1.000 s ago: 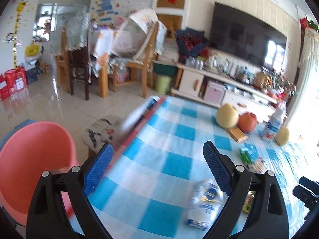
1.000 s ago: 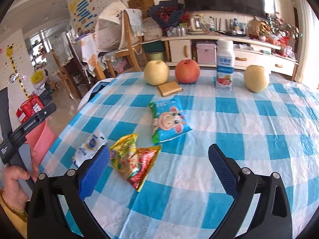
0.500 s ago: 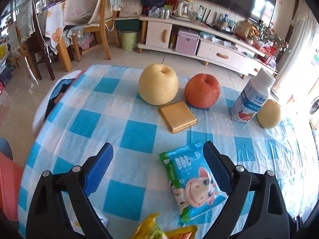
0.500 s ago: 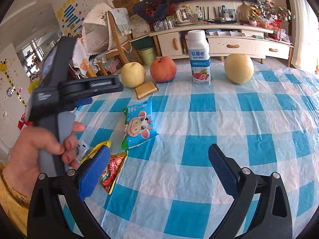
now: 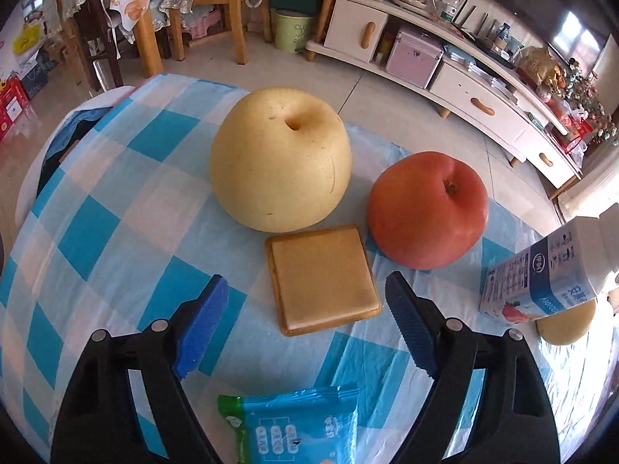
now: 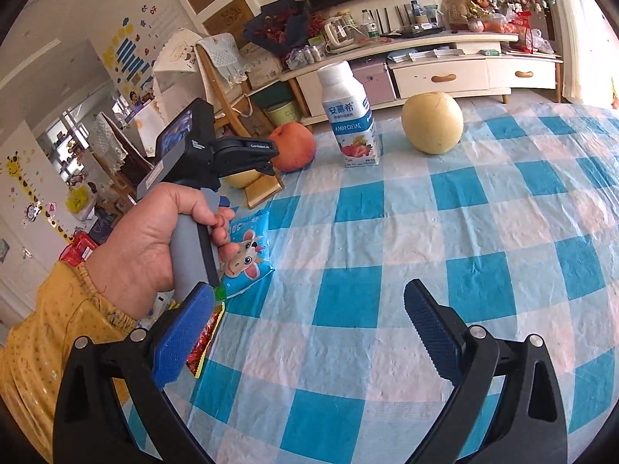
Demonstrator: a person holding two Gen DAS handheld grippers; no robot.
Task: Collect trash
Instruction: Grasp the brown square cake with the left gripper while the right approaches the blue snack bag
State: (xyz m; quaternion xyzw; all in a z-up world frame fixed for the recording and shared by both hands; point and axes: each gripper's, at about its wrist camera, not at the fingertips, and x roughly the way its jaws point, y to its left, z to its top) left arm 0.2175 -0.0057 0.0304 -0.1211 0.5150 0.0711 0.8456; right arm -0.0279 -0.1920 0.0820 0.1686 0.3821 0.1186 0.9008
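My left gripper (image 5: 305, 305) is open and hovers over the checked table, its fingers on either side of a tan square biscuit (image 5: 323, 278), apart from it. A blue snack wrapper with a cartoon animal (image 5: 298, 429) lies just below it; the wrapper also shows in the right wrist view (image 6: 247, 255), partly behind the hand. A red and yellow wrapper (image 6: 203, 338) lies beside my right gripper's left finger. My right gripper (image 6: 309, 315) is open and empty above the cloth. The left gripper body (image 6: 216, 154) shows in the right wrist view.
A yellow pear (image 5: 280, 158), a red apple (image 5: 427, 210), a milk bottle (image 6: 350, 114) and a second pear (image 6: 432, 123) stand at the table's far side. The table edge (image 5: 38, 178) is at the left, with chairs and a TV cabinet beyond.
My left gripper has swung from the table's left edge and the pink bin across to the biscuit and moved in close. My right gripper has shifted right, away from the wrappers.
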